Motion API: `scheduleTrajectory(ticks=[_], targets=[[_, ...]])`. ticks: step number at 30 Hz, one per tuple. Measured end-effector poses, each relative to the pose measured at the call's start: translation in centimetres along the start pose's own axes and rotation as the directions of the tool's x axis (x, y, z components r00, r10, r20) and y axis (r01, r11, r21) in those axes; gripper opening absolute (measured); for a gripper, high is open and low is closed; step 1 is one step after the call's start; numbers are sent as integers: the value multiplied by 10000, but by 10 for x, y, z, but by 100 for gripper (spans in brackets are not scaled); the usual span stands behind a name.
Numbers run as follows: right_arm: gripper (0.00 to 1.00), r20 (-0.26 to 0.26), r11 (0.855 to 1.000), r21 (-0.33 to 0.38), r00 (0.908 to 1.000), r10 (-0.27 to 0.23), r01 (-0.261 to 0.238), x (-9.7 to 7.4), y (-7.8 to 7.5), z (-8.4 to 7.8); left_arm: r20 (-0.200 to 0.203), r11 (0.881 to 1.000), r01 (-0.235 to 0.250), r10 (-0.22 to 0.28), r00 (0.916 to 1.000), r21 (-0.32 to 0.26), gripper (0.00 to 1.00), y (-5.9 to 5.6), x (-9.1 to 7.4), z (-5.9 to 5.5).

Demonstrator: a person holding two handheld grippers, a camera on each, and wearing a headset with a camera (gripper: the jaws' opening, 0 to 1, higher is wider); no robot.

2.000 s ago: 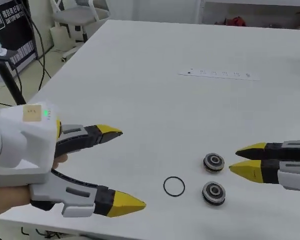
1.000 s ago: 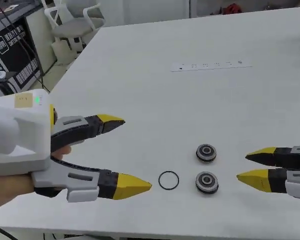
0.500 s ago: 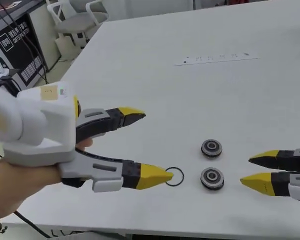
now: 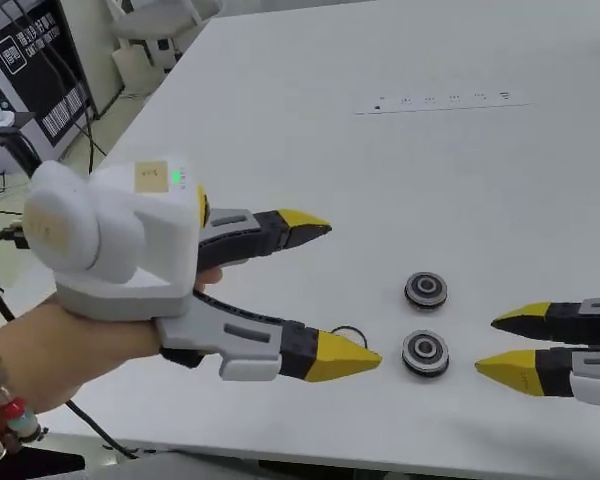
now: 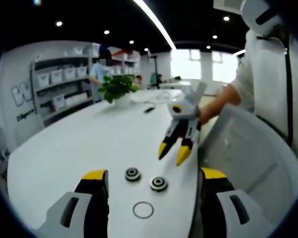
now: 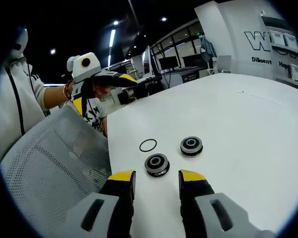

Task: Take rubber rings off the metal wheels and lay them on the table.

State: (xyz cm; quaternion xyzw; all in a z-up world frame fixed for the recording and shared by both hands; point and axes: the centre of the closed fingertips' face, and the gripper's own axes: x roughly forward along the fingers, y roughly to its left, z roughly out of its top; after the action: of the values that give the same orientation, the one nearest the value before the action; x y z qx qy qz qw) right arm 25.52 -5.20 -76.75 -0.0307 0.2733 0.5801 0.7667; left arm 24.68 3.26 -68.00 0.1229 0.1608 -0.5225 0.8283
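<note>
Head view looks down; gripper views face in from opposite sides, sharing wheels (image 4: 423,353).

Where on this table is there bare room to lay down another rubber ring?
The table is bare from the far wheel up to the white strip. The front edge is crowded: rubber ring, near wheel, left gripper and right gripper close together.

White table (image 4: 280,120): two wheels (image 6: 157,164), loose ring (image 6: 148,145)
</note>
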Motion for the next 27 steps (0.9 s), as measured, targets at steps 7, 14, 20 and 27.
scheduleTrajectory(ticks=[7, 14, 20, 27], targets=[[31, -182, 9997, -120, 9996, 224, -226, 8, 4, -6, -110, 9998, 188, -188, 9998, 11, 76, 1, 11, -5], [31, -313, 9991, -181, 9988, 365, -371, 13, 2, -8, -455, 9965, 824, -816, 9956, 170, 75, -2, 26, -11], [32, -337, 9977, -181, 9973, 649, -655, 19, 5, -10, -747, 9916, 1258, -1232, 9896, 309, 73, -6, 38, -17], [32, -541, 9960, -273, 9950, 833, -849, 26, 6, -15, -809, 9890, 1453, -1425, 9865, 290, 70, -6, 49, -22]])
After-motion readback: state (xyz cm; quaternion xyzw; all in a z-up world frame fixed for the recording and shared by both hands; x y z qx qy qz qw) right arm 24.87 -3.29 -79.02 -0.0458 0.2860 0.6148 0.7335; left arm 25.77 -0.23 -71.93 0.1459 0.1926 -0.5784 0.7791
